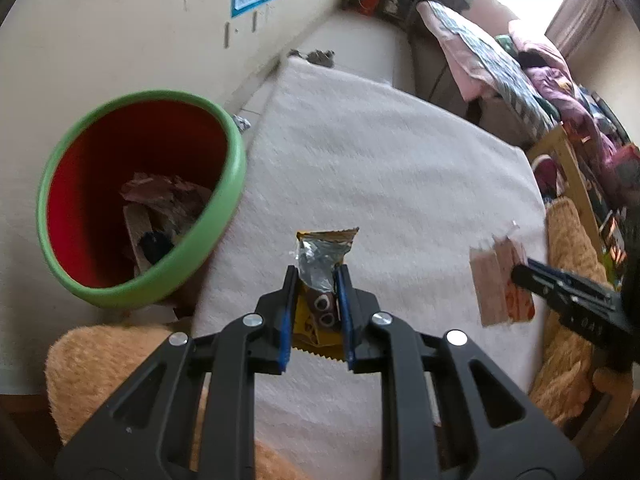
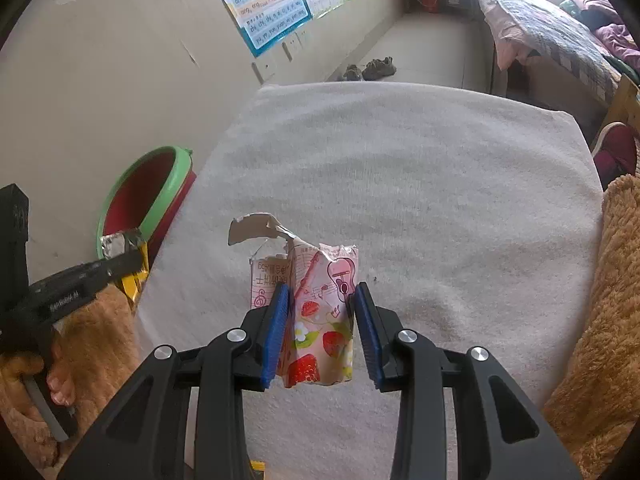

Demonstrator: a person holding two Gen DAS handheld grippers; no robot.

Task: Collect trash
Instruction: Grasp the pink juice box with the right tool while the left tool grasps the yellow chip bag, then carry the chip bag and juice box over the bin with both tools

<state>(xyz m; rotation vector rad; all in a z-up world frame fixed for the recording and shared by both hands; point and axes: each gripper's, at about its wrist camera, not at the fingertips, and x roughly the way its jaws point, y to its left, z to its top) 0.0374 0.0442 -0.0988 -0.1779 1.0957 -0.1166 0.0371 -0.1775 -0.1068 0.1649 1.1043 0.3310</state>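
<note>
My left gripper (image 1: 316,280) has its jaws closed on a yellow wrapper (image 1: 320,256) with torn silver foil on top, held above the white desk (image 1: 380,152). My right gripper (image 2: 322,300) pinches a pink carton (image 2: 320,320) with strawberries and a ragged open top. Only the left view looks into the bin (image 1: 140,200): red inside, green rim, crumpled trash at the bottom.

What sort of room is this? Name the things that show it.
Probably a lived-in bedroom, perhaps a child's: a bed with a patterned quilt, colourful learning charts taped to the beige wall, and a green-rimmed red waste bin beside the white towel-covered table.
</note>
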